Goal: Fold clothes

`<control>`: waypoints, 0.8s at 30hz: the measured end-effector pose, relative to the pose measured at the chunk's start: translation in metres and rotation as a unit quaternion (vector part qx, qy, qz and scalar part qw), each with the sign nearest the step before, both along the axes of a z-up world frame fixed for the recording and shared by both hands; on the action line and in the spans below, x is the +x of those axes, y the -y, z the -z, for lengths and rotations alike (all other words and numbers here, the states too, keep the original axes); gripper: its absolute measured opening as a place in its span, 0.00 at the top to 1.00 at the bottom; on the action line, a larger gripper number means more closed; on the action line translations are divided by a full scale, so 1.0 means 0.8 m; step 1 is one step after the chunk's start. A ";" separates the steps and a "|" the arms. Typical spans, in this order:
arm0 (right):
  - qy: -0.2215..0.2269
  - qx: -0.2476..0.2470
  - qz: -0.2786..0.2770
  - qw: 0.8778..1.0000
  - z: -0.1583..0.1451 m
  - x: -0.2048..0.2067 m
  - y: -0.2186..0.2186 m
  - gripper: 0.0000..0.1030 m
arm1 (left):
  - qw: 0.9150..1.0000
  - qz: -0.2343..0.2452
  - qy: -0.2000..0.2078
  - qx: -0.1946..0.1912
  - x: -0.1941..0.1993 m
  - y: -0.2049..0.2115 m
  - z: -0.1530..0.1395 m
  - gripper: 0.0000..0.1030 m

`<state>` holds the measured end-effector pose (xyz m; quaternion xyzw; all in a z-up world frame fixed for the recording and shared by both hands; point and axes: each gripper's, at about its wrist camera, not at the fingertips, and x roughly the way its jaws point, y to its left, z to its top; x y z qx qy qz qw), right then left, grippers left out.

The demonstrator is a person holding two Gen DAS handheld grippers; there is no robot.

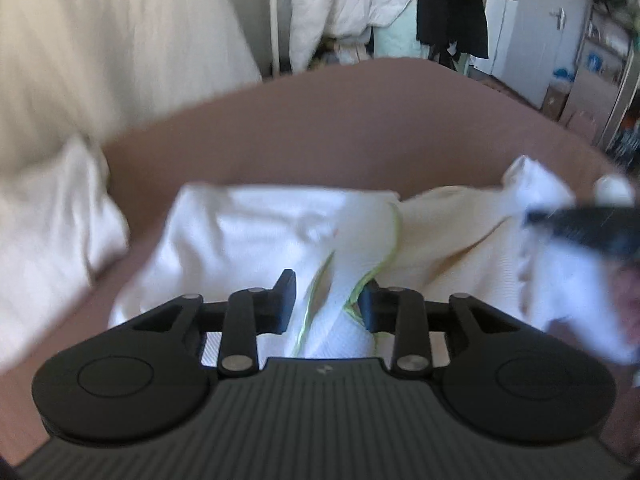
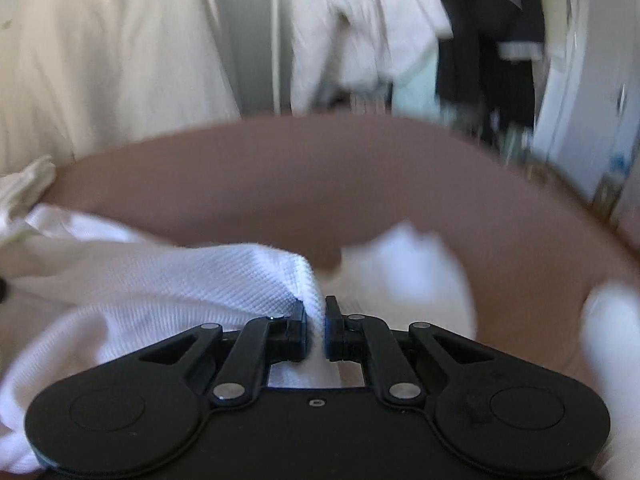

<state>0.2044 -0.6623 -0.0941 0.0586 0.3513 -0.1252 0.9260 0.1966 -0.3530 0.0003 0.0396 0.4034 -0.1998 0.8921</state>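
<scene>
A white knit garment (image 1: 256, 232) with a yellow-green edge trim lies rumpled on a brown bed surface (image 1: 320, 120). My left gripper (image 1: 327, 300) is open; its jaws stand apart on either side of a trimmed fold of the garment that lies between them. My right gripper (image 2: 316, 328) is shut on a bunched edge of the same white garment (image 2: 168, 276) and holds it lifted. The right gripper also shows in the left wrist view (image 1: 588, 232) at the right edge, blurred.
A cream pillow or bedding (image 1: 52, 216) lies at the left of the bed. Pale curtains (image 1: 120, 40) hang behind it. Hanging clothes (image 1: 360, 0), dark and white, and a door (image 1: 552, 20) stand beyond the bed. Both views are motion-blurred.
</scene>
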 end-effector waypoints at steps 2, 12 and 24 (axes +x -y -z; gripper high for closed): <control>-0.007 0.027 0.004 1.000 0.020 -0.001 0.012 0.92 | 1.000 0.008 -0.015 -0.018 -0.009 -0.005 -0.005 0.67; 0.012 0.221 0.148 0.964 -0.008 -0.050 0.054 0.59 | 0.981 0.148 -0.051 -0.116 -0.065 0.024 -0.018 0.38; 0.005 0.121 0.061 0.991 -0.028 -0.172 0.012 0.34 | 0.992 0.100 0.044 0.061 -0.043 0.094 0.074 0.86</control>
